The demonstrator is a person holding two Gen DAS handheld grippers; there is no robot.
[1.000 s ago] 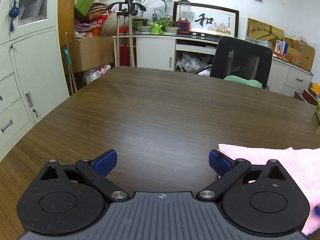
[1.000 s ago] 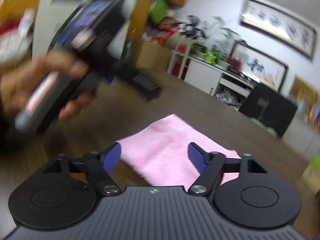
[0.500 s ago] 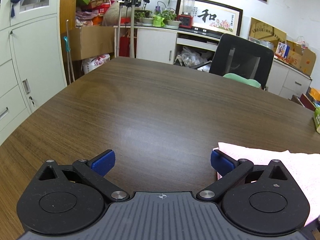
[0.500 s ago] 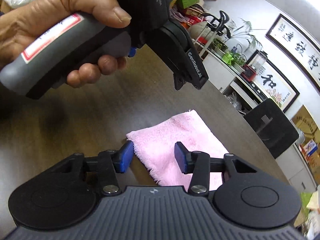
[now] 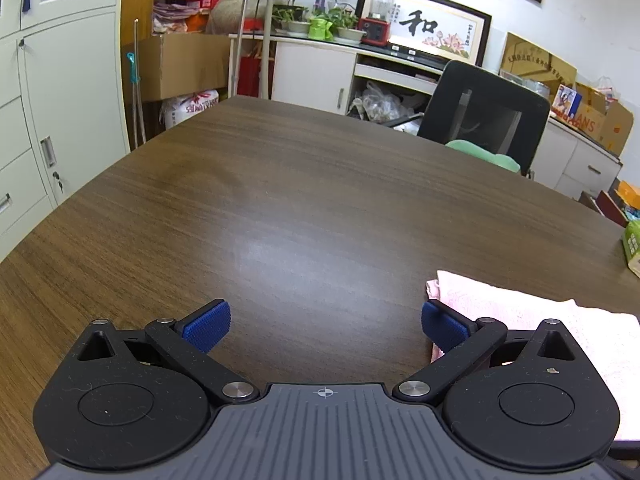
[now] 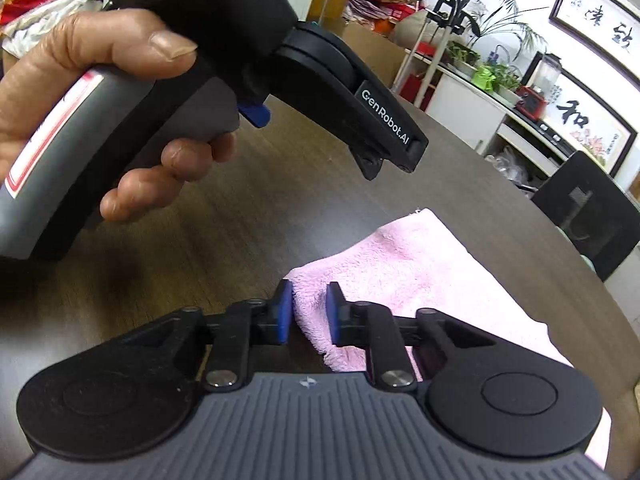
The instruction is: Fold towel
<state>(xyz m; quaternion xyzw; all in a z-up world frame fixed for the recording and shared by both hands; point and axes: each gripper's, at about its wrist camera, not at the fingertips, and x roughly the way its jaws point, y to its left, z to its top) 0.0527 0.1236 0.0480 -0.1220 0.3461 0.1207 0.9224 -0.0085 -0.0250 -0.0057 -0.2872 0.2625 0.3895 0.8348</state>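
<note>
The right hand-held gripper [image 6: 307, 312] has its blue pads narrowed around the nearest corner of the pink towel [image 6: 404, 264], with a little gap visible, so I judge it about to pinch, not yet clamped. That corner suits lifting one edge over for a fold. The towel lies flat on the desk [image 6: 224, 216], stretching ahead and right of it. The left hand-held gripper [image 5: 325, 322] hangs with fingers wide apart over bare desk [image 5: 304, 200], the towel [image 5: 520, 312] just beside its right pad [image 5: 442, 326], likely waiting to take the neighbouring corner. Beyond stands a black chair [image 5: 486, 114]
</note>
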